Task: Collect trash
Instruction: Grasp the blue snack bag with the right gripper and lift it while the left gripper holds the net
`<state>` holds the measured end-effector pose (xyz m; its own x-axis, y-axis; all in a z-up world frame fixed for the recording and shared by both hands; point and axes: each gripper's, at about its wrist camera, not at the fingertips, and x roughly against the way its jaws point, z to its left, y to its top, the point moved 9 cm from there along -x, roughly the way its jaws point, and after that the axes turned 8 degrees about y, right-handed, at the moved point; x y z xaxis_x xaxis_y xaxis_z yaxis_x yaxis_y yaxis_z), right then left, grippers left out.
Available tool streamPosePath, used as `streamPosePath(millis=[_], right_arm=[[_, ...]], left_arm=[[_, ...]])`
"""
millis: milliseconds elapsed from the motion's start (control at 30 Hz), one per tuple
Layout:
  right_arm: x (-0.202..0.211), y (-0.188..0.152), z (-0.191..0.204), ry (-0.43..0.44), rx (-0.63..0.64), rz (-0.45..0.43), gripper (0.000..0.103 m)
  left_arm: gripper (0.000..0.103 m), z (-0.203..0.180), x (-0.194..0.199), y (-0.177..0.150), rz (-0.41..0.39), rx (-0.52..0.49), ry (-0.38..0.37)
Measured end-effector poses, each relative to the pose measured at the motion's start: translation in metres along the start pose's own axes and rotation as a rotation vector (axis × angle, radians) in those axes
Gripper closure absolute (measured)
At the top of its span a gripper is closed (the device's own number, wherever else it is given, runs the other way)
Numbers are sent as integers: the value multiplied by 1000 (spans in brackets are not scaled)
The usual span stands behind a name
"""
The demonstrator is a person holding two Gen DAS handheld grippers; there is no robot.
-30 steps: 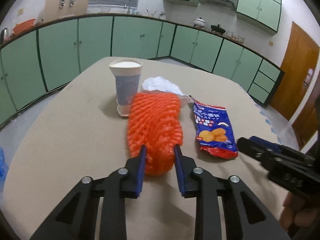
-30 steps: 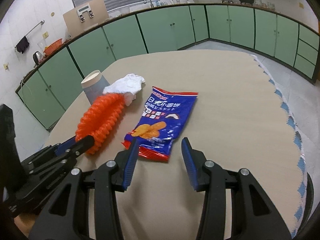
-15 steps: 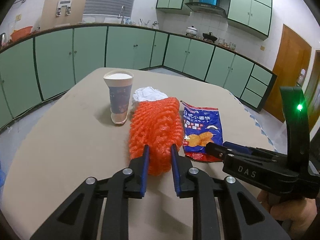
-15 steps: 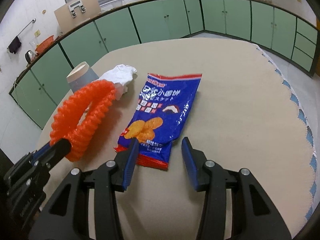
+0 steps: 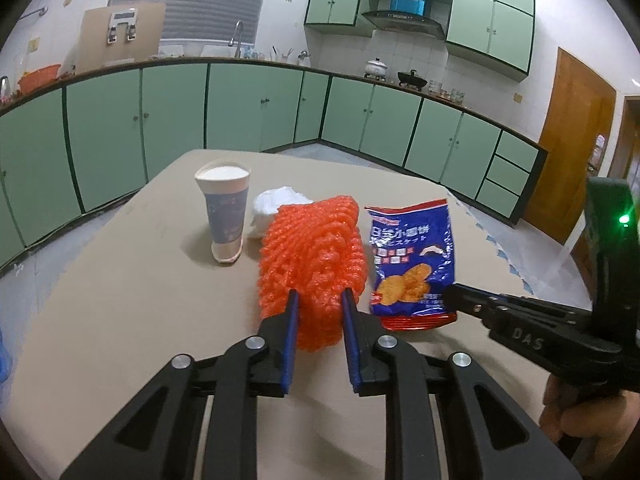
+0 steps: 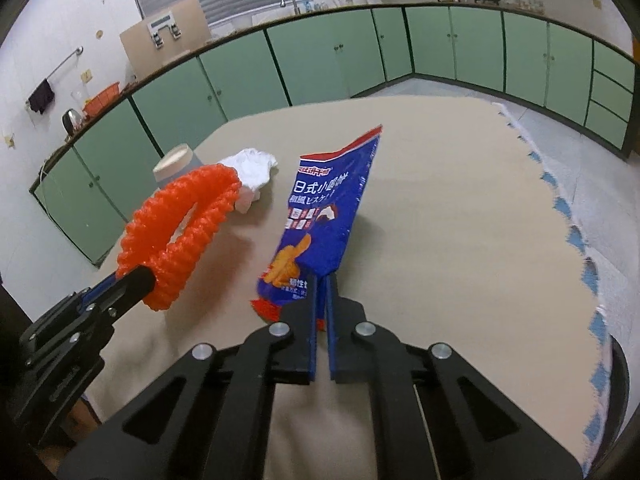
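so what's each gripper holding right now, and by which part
Left gripper clamps the orange foam net by its near end; right gripper pinches the blue snack bag at its bottom edge.

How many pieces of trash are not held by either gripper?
2: a paper cup standing upright on the table, and a crumpled white tissue beside it, behind the orange foam net.

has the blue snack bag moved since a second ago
Yes. The blue snack bag lay flat beside the white tissue; now the right gripper is shut on its near end, folding it and tilting it up off the table.
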<state>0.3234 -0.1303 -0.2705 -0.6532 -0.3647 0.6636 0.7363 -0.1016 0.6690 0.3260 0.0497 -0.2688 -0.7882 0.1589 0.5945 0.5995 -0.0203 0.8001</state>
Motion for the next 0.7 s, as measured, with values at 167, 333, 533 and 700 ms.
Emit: streamPosePath(millis=[167, 333, 533, 700], right_arm=[[29, 2, -10, -6, -11, -30, 102], [62, 1, -24, -17, -21, -59, 102], [109, -1, -53, -59, -31, -106, 102], [151, -10, -93, -119, -54, -142, 102]], left_arm=[[83, -10, 12, 4, -14, -14, -13], [83, -25, 22, 5, -18, -31, -27], [83, -65, 35, 5, -24, -82, -71], [83, -116, 43, 2, -25, -138, -131]])
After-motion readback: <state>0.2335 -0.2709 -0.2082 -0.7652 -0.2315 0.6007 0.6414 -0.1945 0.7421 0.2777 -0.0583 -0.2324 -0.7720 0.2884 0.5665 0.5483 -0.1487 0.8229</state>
